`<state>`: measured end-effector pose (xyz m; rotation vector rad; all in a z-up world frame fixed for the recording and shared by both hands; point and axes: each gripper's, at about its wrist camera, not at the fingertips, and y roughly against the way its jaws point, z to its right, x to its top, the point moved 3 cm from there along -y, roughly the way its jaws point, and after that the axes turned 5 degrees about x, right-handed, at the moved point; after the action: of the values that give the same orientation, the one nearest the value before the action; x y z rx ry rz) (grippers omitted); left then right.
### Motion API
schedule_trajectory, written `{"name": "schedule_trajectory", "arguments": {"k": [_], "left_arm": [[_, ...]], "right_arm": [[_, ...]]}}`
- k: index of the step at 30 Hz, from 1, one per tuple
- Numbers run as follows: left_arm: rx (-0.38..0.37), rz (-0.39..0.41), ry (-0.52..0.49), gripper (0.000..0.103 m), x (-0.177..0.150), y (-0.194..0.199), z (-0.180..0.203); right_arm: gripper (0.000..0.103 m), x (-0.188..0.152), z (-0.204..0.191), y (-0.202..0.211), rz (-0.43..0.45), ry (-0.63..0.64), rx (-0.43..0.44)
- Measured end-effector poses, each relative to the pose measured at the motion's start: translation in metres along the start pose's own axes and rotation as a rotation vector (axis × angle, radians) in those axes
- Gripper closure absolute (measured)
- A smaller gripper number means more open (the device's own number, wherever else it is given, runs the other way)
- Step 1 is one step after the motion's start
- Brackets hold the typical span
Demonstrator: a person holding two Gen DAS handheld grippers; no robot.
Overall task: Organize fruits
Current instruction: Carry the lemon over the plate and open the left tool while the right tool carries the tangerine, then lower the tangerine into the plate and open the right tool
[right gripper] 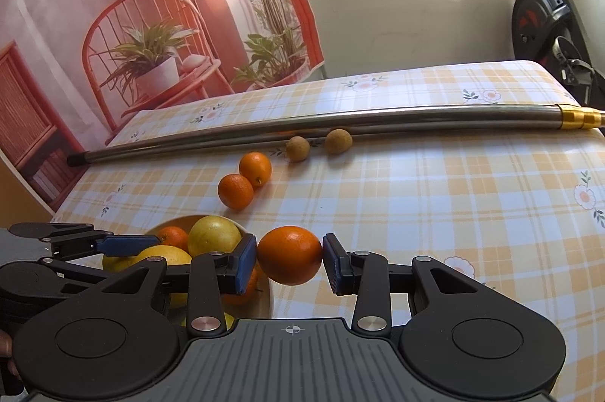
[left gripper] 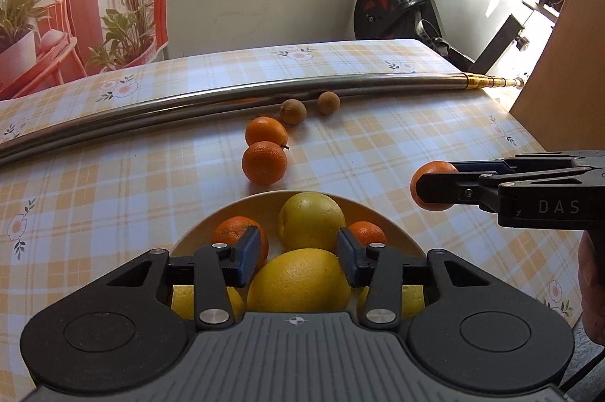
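The right tool (right gripper: 289, 256) grips an orange (right gripper: 290, 254) in the air just beside the bowl (right gripper: 264, 300) of fruit, while the left tool (left gripper: 298, 258), open and empty, hovers over the bowl; next the orange probably needs carrying over the rim and releasing.

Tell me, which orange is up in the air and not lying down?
The orange squeezed in the right gripper, beside the bowl. The two other loose oranges lie on the tablecloth.
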<state>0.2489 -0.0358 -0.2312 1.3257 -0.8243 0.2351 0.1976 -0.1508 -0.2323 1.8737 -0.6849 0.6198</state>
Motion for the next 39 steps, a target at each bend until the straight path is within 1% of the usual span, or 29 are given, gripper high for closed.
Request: {"name": "schedule_trajectory", "arguments": {"k": [4, 8, 11, 16, 21, 26, 32, 35, 39], "left_arm": [[-0.008, 0.005, 0.017, 0.056, 0.002, -0.002, -0.001], [0.001, 0.002, 0.019, 0.056, 0.000, 0.001, -0.002], [-0.007, 0.003, 0.067, 0.056, 0.000, 0.007, -0.008], [-0.007, 0.035, 0.122, 0.056, -0.001, 0.025, -0.020], [0.006, 0.062, 0.183, 0.056, -0.007, 0.047, -0.039], [0.061, 0.076, 0.218, 0.055, -0.016, 0.067, -0.059], [0.104, 0.095, 0.257, 0.054, -0.027, 0.084, -0.081], [0.110, 0.104, 0.260, 0.053, -0.032, 0.089, -0.086], [0.098, 0.110, 0.273, 0.053, -0.043, 0.093, -0.090]], "right_arm": [[0.068, 0.000, 0.000, 0.003, 0.004, -0.002, 0.001], [0.068, -0.002, -0.001, 0.006, 0.002, 0.006, 0.005], [0.068, -0.004, -0.004, 0.007, -0.005, 0.009, 0.010], [0.068, -0.007, -0.013, 0.010, -0.014, 0.026, 0.028], [0.068, -0.010, -0.029, 0.013, -0.031, 0.062, 0.058], [0.068, -0.013, -0.050, 0.012, -0.054, 0.107, 0.083], [0.068, -0.015, -0.078, 0.009, -0.082, 0.167, 0.114], [0.068, -0.018, -0.091, 0.003, -0.108, 0.193, 0.127], [0.068, -0.024, -0.110, -0.003, -0.149, 0.234, 0.158]]}}
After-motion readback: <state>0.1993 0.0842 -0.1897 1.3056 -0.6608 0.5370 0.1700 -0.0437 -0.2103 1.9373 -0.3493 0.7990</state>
